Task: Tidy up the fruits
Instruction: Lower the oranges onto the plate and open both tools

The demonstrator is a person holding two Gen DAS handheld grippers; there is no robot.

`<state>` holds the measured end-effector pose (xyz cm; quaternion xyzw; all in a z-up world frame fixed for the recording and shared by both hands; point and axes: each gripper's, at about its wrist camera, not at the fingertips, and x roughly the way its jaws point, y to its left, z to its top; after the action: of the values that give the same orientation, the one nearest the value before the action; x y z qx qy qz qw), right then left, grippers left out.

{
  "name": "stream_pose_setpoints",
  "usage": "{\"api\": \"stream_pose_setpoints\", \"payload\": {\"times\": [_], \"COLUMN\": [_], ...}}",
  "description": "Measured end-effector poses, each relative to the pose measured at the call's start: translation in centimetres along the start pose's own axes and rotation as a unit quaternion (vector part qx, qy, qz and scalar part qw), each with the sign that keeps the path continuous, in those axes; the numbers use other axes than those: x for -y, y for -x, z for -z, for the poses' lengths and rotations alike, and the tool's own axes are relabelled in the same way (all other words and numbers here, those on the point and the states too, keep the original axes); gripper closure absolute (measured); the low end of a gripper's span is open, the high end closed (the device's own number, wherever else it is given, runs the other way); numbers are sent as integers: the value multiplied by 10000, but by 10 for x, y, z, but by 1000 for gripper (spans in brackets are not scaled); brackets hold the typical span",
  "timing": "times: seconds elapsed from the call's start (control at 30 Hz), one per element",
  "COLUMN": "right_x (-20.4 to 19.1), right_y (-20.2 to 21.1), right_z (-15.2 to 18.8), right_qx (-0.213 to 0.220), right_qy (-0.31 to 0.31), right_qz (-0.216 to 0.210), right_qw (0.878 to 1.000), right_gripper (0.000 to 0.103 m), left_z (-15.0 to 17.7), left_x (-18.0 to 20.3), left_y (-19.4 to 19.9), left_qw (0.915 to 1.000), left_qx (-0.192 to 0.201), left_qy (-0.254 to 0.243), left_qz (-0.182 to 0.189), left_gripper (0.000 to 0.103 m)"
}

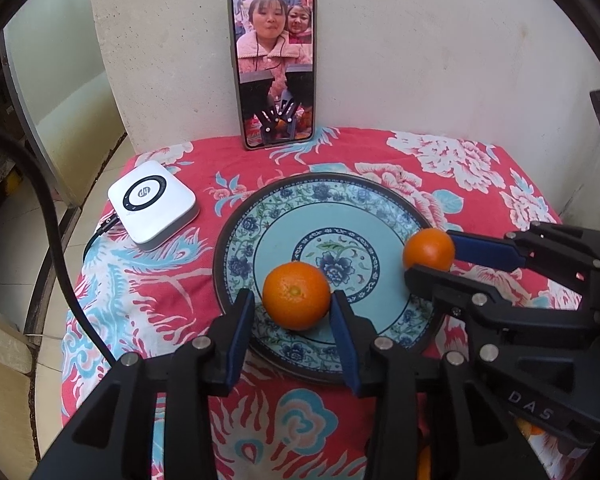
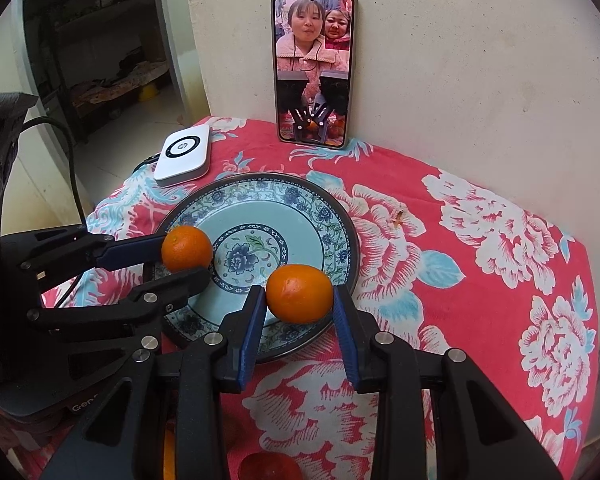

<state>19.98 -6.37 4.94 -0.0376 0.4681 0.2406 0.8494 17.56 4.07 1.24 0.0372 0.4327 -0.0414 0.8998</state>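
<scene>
A red cloth printed with white and pale blue flowers (image 1: 440, 152) covers the table, which stands against a rough off-white wall (image 1: 420, 40). On the cloth sits a round, pale blue ceramic plate with a dark blue floral border (image 1: 284, 216), and both grippers reach over it from the near side. The left gripper (image 1: 294, 304), black with blue finger pads, stands slightly apart around a round orange tangerine (image 1: 296, 295) that rests on the near part of the plate; a thin gap shows beside the left pad, and the right pad is just at the fruit's skin, so the fruit is not squeezed. The right gripper (image 2: 300, 300), of the same make, is clamped on a second orange tangerine (image 2: 300, 293), both pads pressing its sides over the plate's near right rim. A black-framed smartphone (image 1: 275, 68) leans upright against the wall behind the plate, its screen lit with a video picture. A white, rounded square device with a dark ring on top (image 1: 153, 204) lies on the cloth left of the plate, with a black cable (image 1: 100, 234) plugged into its near edge. More orange fruit shows dimly below the grippers, too hidden to describe.
</scene>
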Motion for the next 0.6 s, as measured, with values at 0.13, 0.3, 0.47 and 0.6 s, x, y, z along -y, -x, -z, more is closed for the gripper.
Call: {"api": "stream_pose_setpoints", "payload": {"times": [0.13,0.3,0.47,0.6], "right_x": [2,1,4,4], "right_y": [3,11,18,24], "right_z": [1,0,5,14], "right_qx": [42,134,60,-59], "right_qy": [-37,14,-156,-260], "right_qz": [-25,6,-186,-243], "right_qw": [10000,9999,9997,9994], "right_gripper": [66,55,53,53], "left_z": [0,0,5,14], "left_x": [-2,-9,-14,-17], "left_y": [6,11,21,29], "left_qw": [10000,9999,9996,9990], "left_qx": [57,94,46,-49], "left_qy": [8,133,261,387], "left_qz": [7,6,113,239], "left_gripper": [56,48,47,44]}}
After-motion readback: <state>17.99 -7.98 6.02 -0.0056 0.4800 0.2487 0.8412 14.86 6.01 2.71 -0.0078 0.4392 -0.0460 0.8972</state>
